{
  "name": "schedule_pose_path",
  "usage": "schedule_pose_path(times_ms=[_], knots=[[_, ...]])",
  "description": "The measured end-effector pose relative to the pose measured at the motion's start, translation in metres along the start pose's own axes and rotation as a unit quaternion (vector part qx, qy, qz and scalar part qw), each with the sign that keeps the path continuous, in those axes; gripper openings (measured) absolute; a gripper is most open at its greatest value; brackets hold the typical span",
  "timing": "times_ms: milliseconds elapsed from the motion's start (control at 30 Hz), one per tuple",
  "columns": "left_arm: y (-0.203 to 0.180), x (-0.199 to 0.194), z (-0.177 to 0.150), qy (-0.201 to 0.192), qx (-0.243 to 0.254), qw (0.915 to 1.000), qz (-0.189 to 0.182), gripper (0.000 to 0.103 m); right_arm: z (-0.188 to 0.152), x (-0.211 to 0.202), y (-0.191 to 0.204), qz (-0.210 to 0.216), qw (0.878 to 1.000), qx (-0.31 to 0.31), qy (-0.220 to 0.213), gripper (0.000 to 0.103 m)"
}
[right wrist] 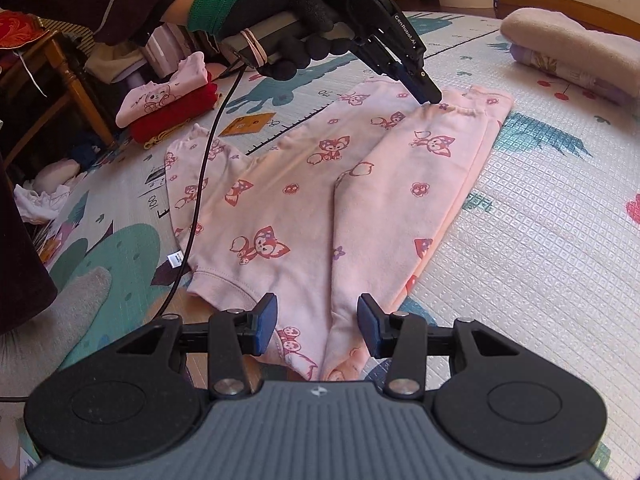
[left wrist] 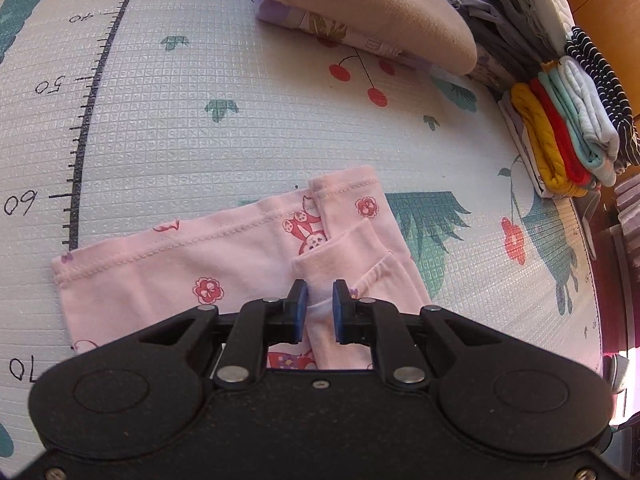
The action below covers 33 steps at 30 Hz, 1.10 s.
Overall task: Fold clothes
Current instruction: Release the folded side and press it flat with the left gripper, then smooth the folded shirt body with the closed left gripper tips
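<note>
Pinching a pink sleeve [left wrist: 320,280], the left gripper [left wrist: 320,304] is narrow; the right gripper [right wrist: 317,320] gapes wide above the shirt [right wrist: 304,200].

The pink top [right wrist: 304,184] with the little red fox and flower print is lying flat on the mat, filling the middle of the right wrist frame. One sleeve is folded in over the body on the right side, cuff up near the hem at the top.
</note>
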<state>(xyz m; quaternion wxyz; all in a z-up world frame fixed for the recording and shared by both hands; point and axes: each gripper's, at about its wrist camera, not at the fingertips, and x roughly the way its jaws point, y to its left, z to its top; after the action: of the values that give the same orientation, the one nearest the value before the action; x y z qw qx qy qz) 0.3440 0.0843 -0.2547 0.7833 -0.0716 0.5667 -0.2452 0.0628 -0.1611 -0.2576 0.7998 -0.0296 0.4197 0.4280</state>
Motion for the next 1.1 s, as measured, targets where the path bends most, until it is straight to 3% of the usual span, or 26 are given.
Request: schedule_pose_path(times_ms=[67, 167, 333, 500, 667, 867, 933, 1033, 1100], knots=[[0.001, 0.002, -0.001, -0.005, -0.001, 1.0000, -0.003, 0.009, -0.001, 0.001, 0.001, -0.002, 1.000, -0.002, 0.003, 0.046], [-0.014, -0.003, -0.007, -0.021, 0.052, 0.9984, 0.007, 0.003, -0.003, 0.002, 0.004, -0.004, 1.000, -0.008, 0.007, 0.046], [-0.037, -0.037, -0.005, -0.079, 0.099, 0.9919, 0.009, 0.003, -0.003, 0.003, 0.008, -0.009, 1.000, -0.020, 0.011, 0.047], [-0.048, -0.019, -0.007, -0.060, 0.143, 0.9871, 0.042, 0.003, -0.001, 0.005, 0.011, -0.013, 0.999, -0.030, 0.015, 0.048], [-0.046, -0.013, -0.007, -0.057, 0.149, 0.9858, 0.052, 0.003, -0.001, 0.005, 0.012, -0.016, 0.999, -0.037, 0.017, 0.048], [-0.046, -0.036, -0.010, -0.104, 0.157, 0.9821, -0.003, 0.003, -0.002, 0.005, 0.014, -0.018, 0.999, -0.045, 0.018, 0.048], [-0.041, -0.031, -0.010, -0.101, 0.155, 0.9826, 0.010, 0.003, -0.002, 0.006, 0.015, -0.017, 0.999, -0.046, 0.018, 0.049], [-0.037, -0.003, -0.012, -0.062, 0.177, 0.9808, 0.055, 0.003, -0.002, 0.006, 0.016, -0.018, 0.999, -0.048, 0.018, 0.052], [-0.036, 0.003, -0.012, -0.057, 0.182, 0.9802, 0.053, 0.003, -0.002, 0.006, 0.017, -0.019, 0.998, -0.051, 0.020, 0.052]])
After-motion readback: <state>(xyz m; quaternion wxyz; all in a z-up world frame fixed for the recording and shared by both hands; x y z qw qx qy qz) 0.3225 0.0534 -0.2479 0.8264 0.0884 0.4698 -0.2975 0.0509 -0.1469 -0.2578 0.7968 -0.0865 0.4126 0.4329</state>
